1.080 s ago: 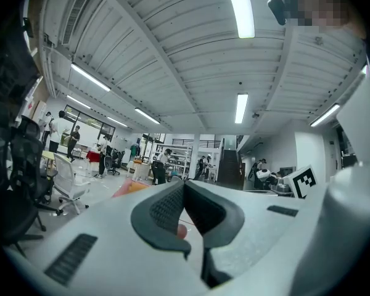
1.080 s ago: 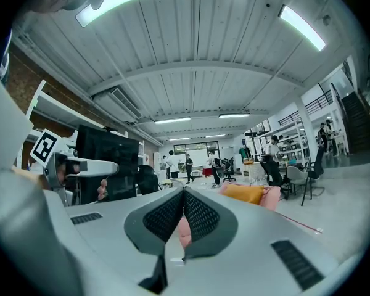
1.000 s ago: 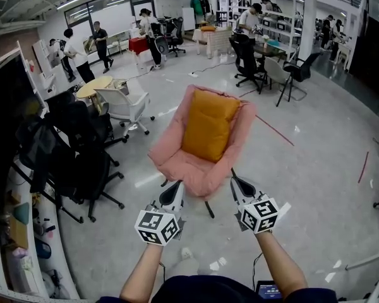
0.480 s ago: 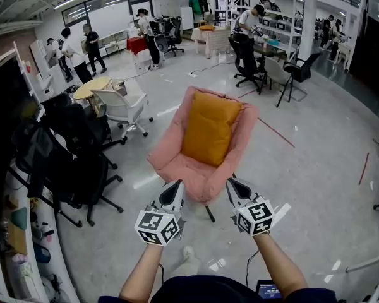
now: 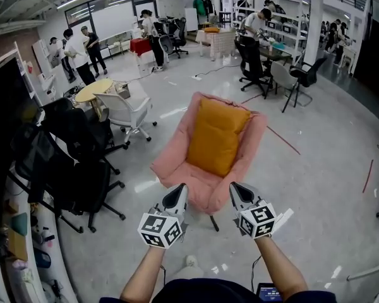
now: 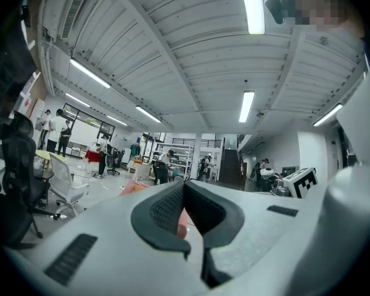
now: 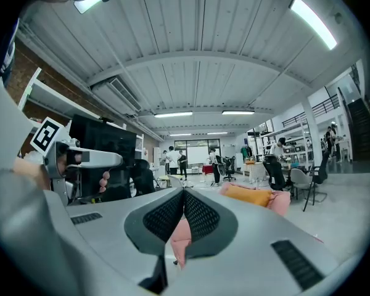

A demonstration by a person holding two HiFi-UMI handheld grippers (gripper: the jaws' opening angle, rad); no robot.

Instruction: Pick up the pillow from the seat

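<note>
Nothing is picked up yet: the orange rectangular fabric pillow (image 5: 216, 136) lies on the pink padded chair (image 5: 177, 163), with the left gripper (image 5: 175, 197) and right gripper (image 5: 240, 194) closed, empty, short of it.

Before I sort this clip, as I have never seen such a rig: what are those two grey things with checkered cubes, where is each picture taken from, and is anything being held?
No robot here: a person holds a two-jaw gripper in each hand. The wide picture comes from a camera on the person's head, looking down: the left gripper and right gripper point toward a pink lounge chair standing on the floor. An orange pillow leans against its back. The other two pictures come from cameras riding on the grippers, looking along their jaws; in both, the jaws are shut and hold nothing. The marker cubes are parts of the grippers. Neither gripper touches the pillow yet.
</note>
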